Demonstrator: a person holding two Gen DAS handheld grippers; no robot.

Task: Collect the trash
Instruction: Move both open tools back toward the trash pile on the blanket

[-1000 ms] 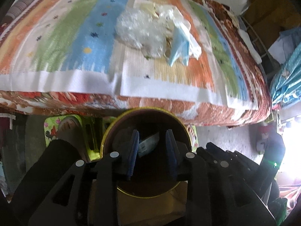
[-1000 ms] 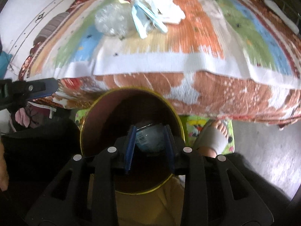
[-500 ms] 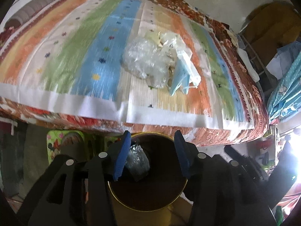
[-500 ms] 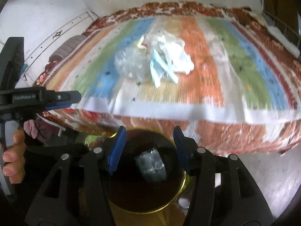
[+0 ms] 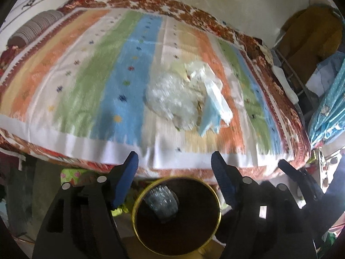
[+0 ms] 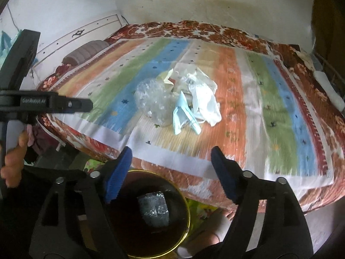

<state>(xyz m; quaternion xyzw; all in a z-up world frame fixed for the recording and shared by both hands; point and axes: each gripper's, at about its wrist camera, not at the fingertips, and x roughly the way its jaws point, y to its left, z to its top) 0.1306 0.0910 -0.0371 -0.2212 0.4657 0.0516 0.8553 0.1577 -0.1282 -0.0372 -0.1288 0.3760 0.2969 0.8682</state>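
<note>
A round bin (image 5: 176, 218) with a yellow rim is seen on the floor, close against the near edge of a bed (image 5: 64, 86). A crumpled clear wrapper (image 5: 161, 200) lies inside the bin, and it is seen again from the right side (image 6: 155, 208). The left gripper (image 5: 175, 182) is held above the bin, and its blue fingers (image 5: 127, 180) are spread wide apart; they have just been opening, and nothing is held between them. The right gripper (image 6: 171, 172) is held above the bin too. Its blue fingers (image 6: 222, 172) are also spread wide, have just been opening, and nothing is gripped. The wrapper in the bin is not touched by either pair of fingers. More trash (image 6: 179, 101) is piled near the middle of the bed, on a striped cover (image 6: 280, 112). In the pile, a clear plastic bag (image 6: 152, 101), a light blue face mask (image 6: 183, 116) and crumpled white paper (image 6: 204, 99) are seen touching each other. A brown pillow (image 6: 86, 50) is seen at the far left of the bed. A hand (image 6: 13, 164) is seen at the left edge of the right view, wrapped around the handle of the left gripper. A foot in a sandal (image 6: 213, 235) is seen on the floor just beside the bin.
</note>
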